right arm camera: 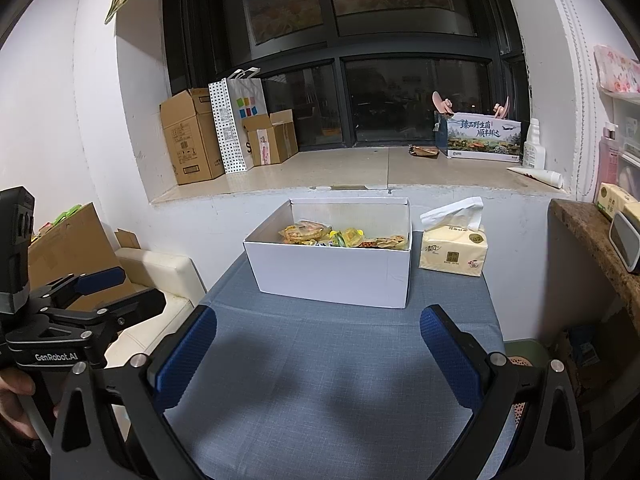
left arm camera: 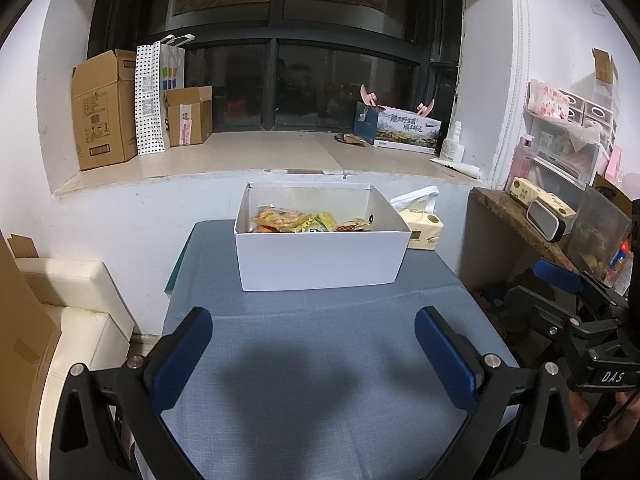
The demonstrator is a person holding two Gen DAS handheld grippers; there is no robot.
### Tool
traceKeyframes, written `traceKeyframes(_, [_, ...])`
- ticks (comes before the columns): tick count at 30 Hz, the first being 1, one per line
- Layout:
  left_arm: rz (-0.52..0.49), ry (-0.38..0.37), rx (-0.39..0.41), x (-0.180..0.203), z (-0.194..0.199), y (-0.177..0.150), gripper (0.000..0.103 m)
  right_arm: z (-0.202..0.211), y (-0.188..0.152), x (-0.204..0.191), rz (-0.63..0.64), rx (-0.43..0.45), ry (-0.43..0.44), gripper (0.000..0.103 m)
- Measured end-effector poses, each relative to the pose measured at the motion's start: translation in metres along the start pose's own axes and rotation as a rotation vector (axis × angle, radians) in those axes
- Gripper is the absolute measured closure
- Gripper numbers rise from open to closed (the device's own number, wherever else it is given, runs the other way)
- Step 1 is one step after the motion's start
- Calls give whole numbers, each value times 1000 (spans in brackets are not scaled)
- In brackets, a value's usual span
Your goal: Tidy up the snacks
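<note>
A white open box (left arm camera: 320,260) stands at the far end of the blue-grey table (left arm camera: 320,360), with several orange and yellow snack packets (left arm camera: 296,219) inside. It also shows in the right wrist view (right arm camera: 332,276), with the packets (right arm camera: 340,236) in it. My left gripper (left arm camera: 314,344) is open and empty, held above the near part of the table, well short of the box. My right gripper (right arm camera: 318,344) is open and empty too, at a similar distance. Each gripper shows at the edge of the other's view.
A yellow tissue pack (right arm camera: 454,250) lies right of the box. Cardboard boxes (right arm camera: 192,136) and a paper bag (right arm camera: 236,120) stand on the window sill behind. A cream seat (left arm camera: 80,312) is left of the table, a cluttered shelf (left arm camera: 560,216) right.
</note>
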State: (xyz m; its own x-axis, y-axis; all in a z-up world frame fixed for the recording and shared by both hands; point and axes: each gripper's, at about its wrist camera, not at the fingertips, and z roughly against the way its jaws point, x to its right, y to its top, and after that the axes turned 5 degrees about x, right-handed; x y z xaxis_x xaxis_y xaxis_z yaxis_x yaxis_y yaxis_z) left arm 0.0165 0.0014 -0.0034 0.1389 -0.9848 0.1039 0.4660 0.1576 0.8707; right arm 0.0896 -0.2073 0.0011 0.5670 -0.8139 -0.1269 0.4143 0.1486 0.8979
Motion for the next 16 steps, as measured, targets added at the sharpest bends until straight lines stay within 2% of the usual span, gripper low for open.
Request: traceKeyframes(16, [1, -17, -3, -1, -1, -2, 0, 0, -1, 2, 2, -3, 5, 0])
